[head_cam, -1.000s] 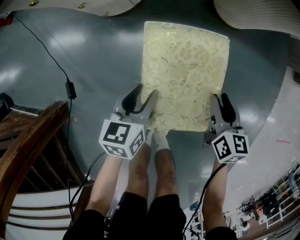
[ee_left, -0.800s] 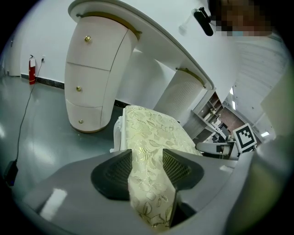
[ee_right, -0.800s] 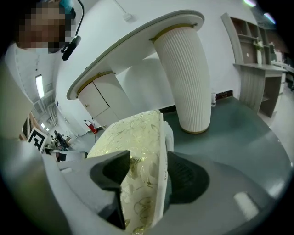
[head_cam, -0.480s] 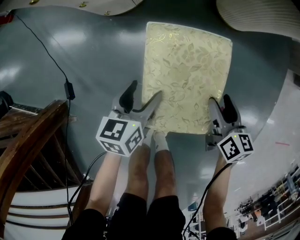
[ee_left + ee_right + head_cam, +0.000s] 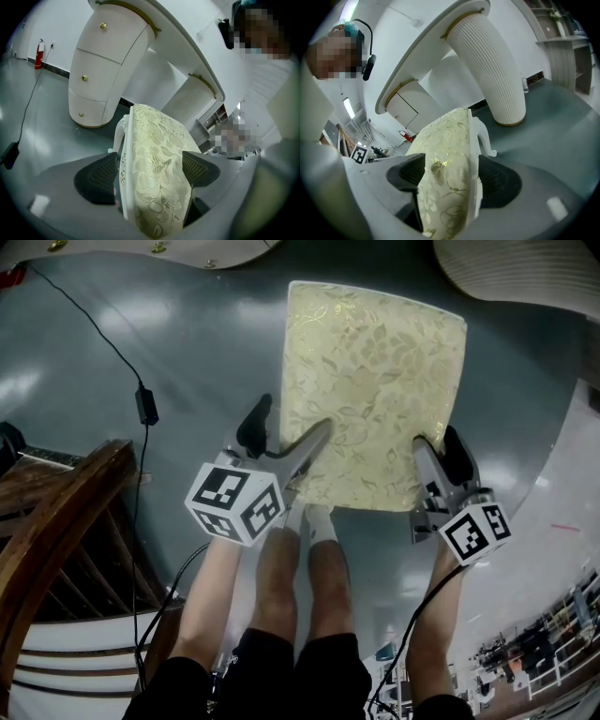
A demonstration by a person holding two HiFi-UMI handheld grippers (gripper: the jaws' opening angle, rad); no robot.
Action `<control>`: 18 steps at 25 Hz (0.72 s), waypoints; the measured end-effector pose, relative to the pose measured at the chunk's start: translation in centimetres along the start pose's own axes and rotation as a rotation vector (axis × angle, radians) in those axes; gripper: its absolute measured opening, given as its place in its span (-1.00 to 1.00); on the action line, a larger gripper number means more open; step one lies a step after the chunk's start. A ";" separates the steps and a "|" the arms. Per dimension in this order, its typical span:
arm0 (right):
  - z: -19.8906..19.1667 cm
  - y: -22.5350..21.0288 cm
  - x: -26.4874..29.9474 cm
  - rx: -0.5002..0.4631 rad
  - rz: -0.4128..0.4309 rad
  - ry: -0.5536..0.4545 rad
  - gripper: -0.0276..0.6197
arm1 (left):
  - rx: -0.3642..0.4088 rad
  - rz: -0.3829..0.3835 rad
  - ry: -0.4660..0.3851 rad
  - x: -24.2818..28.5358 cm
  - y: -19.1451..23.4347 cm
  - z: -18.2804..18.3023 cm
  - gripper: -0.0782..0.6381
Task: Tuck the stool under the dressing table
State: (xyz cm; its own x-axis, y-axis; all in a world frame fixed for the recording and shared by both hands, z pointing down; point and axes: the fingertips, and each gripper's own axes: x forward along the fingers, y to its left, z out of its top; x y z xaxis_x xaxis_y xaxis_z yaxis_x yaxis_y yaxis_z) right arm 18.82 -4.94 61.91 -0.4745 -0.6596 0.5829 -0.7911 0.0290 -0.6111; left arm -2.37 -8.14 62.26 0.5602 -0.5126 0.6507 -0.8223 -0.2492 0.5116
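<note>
Since the earlier frames both pairs of tongs have been opening round the stool's near edge, and the left marker cube has rolled a little; the stool itself stands where it did.

The glossy grey-green floor (image 5: 187, 362) fills the room's lower part and mirrors the ceiling lights in pale patches. On it stands the white curved dressing desk (image 5: 101, 70), with a drawer pedestal set with gold knobs on one side and a ribbed white column (image 5: 492, 70) on the other.

The stool with the pale gold floral cushion and white frame (image 5: 375, 390) sits on the floor just short of the desk, facing the gap between the two pedestals and not yet under the top. A dark brown wooden frame (image 5: 66, 512) stands at the person's left.

The left tongs (image 5: 292, 418) and the right tongs (image 5: 438, 439) both stand wide open, each straddling the cushion's near edge without clamping it.

A thin black cable with an adapter block (image 5: 145, 407) trails over the floor, and a small red extinguisher (image 5: 38, 54) stands by the far wall.
</note>
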 end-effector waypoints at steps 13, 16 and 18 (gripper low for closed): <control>-0.3 -0.3 1.1 0.009 0.053 -0.018 0.15 | -0.041 -0.084 0.028 1.7 -0.4 -1.1 0.52; -0.3 -0.2 1.2 0.014 0.064 -0.022 0.15 | -0.067 -0.111 0.028 1.8 -0.6 -1.2 0.46; -0.3 -0.2 1.2 0.013 0.065 -0.027 0.15 | -0.070 -0.116 0.018 1.8 -0.6 -1.2 0.46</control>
State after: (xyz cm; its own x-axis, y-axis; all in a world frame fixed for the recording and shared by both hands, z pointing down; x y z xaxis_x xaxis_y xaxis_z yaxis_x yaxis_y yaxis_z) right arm 18.34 -5.50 62.90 -0.5140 -0.6768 0.5270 -0.7537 0.0630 -0.6542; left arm -0.76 -7.97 63.77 0.6533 -0.4687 0.5945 -0.7432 -0.2474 0.6217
